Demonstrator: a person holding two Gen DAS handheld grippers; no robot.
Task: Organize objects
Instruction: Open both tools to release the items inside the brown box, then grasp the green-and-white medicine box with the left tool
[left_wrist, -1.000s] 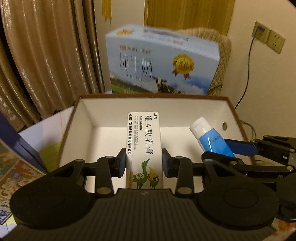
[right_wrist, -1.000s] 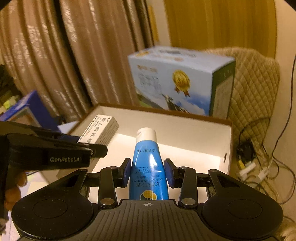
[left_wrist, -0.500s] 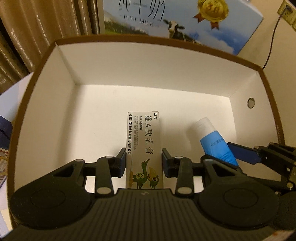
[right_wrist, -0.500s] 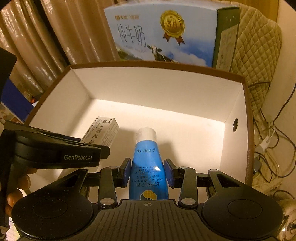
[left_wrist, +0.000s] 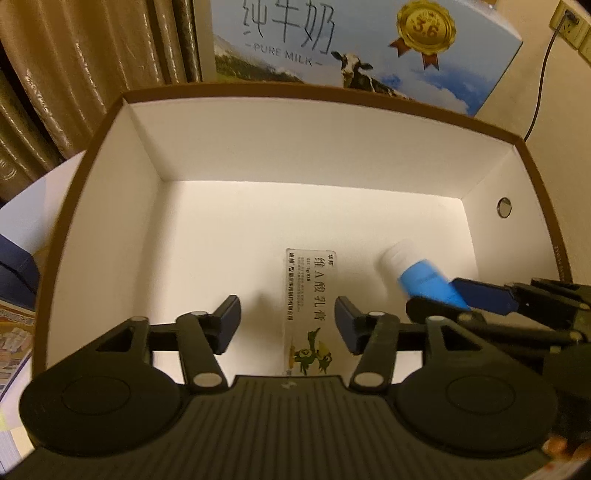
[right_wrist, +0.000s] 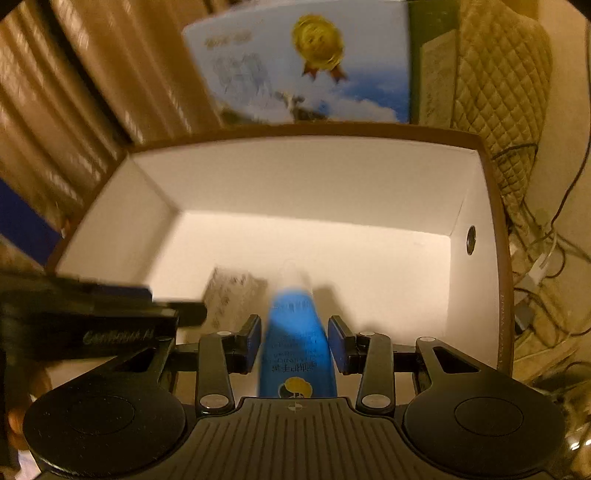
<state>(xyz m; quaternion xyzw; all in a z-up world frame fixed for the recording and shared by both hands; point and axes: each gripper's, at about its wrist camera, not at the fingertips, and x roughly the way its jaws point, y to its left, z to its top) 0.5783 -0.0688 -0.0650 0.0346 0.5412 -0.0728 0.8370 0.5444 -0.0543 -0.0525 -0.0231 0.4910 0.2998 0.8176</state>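
The left tool stands spread, its ointment carton released flat on the white floor of the brown-rimmed box, low centre of frame. The right tool seems barely parted around the blue tube, probably letting go; blur prevents certainty.

White-lined, brown-rimmed box; blue, white-capped tube; white carton with green duck print.

blue tube between fingers, over white box
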